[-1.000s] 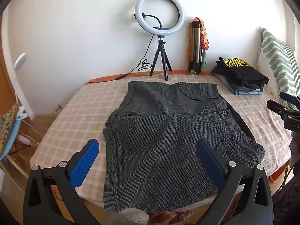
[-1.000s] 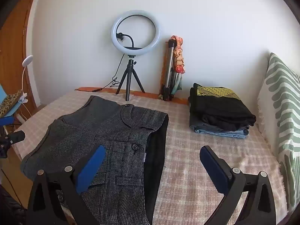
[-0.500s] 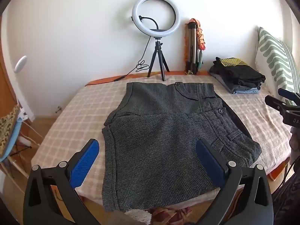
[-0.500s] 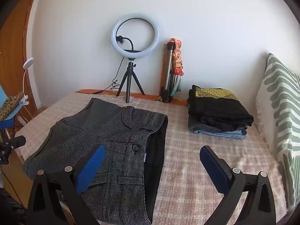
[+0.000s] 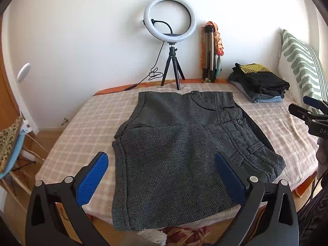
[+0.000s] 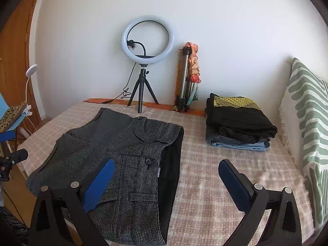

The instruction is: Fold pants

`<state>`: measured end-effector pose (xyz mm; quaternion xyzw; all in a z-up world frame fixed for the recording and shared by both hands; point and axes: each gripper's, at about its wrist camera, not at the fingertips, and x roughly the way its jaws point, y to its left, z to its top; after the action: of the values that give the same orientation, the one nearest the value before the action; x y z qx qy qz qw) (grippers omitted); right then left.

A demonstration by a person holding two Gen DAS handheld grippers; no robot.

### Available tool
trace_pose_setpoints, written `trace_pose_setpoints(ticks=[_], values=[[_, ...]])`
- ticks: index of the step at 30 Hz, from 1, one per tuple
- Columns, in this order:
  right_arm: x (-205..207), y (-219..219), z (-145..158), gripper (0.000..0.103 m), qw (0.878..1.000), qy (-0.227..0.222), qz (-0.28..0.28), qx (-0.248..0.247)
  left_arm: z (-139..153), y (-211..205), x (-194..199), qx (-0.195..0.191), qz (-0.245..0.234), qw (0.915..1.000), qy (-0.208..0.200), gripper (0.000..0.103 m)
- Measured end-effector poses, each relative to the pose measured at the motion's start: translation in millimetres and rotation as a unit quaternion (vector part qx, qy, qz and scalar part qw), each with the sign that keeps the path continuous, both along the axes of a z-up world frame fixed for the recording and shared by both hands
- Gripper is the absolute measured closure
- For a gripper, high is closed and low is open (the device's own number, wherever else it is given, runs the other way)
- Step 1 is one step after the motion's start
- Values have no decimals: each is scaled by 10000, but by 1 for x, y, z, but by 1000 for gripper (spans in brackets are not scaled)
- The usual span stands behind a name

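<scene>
Dark grey houndstooth pants [image 5: 180, 143] lie folded on the checked bed cover [image 5: 86, 127], waistband toward the wall, one layer folded over the other. They also show in the right wrist view [image 6: 123, 160]. My left gripper [image 5: 162, 176] is open and empty, held above the near edge of the pants. My right gripper [image 6: 164, 182] is open and empty, above the pants' right edge and the bare cover. The right gripper also shows at the right edge of the left wrist view [image 5: 311, 114].
A stack of folded clothes [image 6: 237, 125] lies at the back right of the bed. A ring light on a tripod [image 5: 170, 41] and a folded tripod [image 5: 209, 55] stand at the wall. A striped pillow [image 6: 307, 123] is at the right. A chair [image 5: 10, 143] stands left of the bed.
Both grippers have pulled back and risen a little from the pants, so more of the bed shows. The pants have not moved. Both stay open.
</scene>
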<state>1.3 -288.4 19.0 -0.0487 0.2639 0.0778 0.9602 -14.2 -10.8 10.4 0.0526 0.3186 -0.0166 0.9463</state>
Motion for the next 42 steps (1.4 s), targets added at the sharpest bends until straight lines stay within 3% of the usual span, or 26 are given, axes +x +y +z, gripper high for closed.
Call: trace_pose_setpoints(ticks=[42], values=[[-1,-3,-4,0,10000,-5,43,58,0,1,-2,-15,63,9999,-140,1]])
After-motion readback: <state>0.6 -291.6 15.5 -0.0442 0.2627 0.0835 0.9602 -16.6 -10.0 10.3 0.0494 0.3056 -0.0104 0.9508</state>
